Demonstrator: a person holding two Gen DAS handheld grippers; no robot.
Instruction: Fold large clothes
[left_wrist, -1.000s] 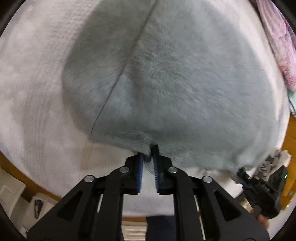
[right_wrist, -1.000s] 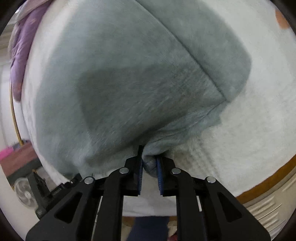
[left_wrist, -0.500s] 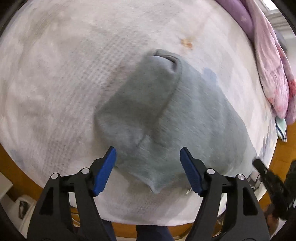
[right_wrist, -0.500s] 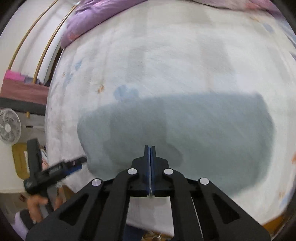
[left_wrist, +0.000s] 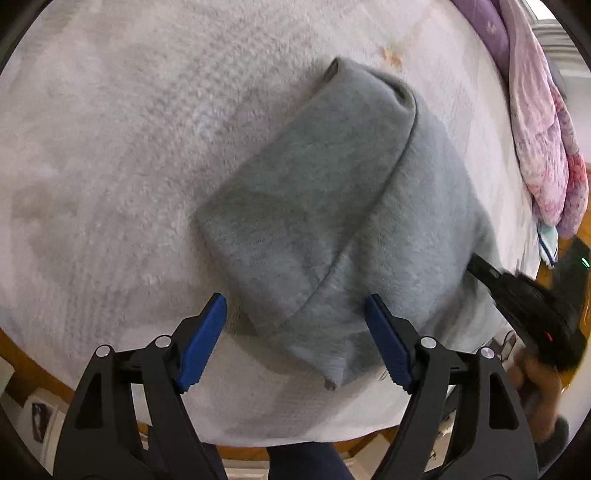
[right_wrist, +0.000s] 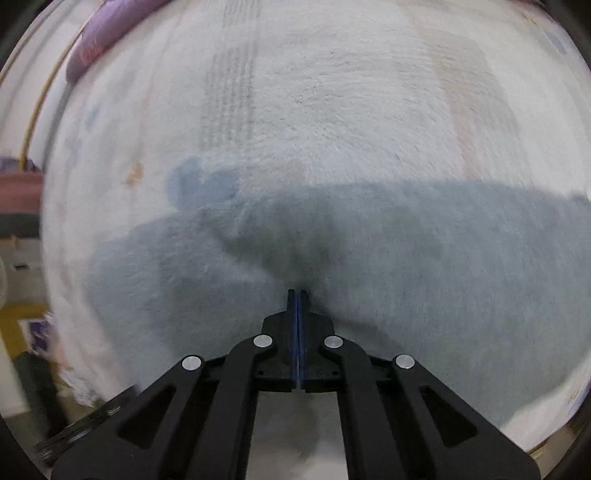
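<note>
Lying folded on white blanket (left_wrist: 110, 155), grey garment (left_wrist: 332, 221), left gripper (left_wrist: 295, 332) jaws apart

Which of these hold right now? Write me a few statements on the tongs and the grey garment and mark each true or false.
1. The left tongs are open. True.
2. The right tongs are wide open. False: their jaws are pressed together with nothing visibly between them.
3. The grey garment lies on the white blanket. True.
4. The left tongs grip the garment's corner. False: it lies free between the spread jaws.
5. A pink quilt lies at the bed's far right. True.
</note>
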